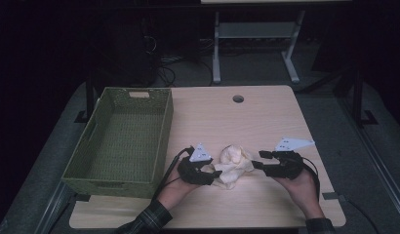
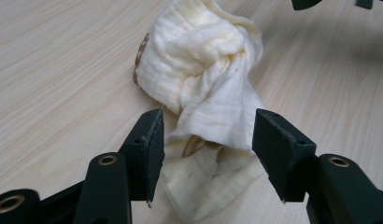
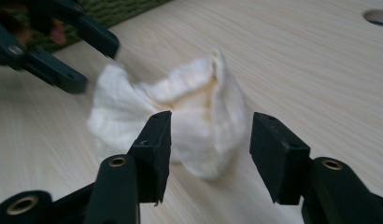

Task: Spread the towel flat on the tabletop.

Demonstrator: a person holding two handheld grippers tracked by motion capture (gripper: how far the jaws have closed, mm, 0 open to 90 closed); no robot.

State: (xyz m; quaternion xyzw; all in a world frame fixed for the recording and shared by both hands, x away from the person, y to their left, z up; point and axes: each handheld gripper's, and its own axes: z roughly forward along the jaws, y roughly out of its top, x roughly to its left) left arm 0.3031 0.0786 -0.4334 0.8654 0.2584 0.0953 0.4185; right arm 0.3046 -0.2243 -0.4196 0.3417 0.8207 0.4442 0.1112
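A crumpled cream cloth (image 1: 232, 165) lies on the wooden table (image 1: 266, 117), near its front edge. My left gripper (image 1: 215, 175) reaches it from the left. In the left gripper view the cloth (image 2: 203, 70) trails down between the left gripper's (image 2: 208, 140) spread jaws, and the pads do not press it. My right gripper (image 1: 257, 160) comes from the right, a little above the table. In the right gripper view its jaws (image 3: 210, 140) stand apart with the cloth (image 3: 189, 112) just beyond them, and the left gripper (image 3: 98, 65) sits blurred at the far side.
A green woven basket (image 1: 110, 187) with nothing in it stands on the table's left side, close to my left hand. A cable hole (image 1: 238, 99) sits near the table's far edge. Beyond the table are a dark floor and a white frame's legs (image 1: 216, 48).
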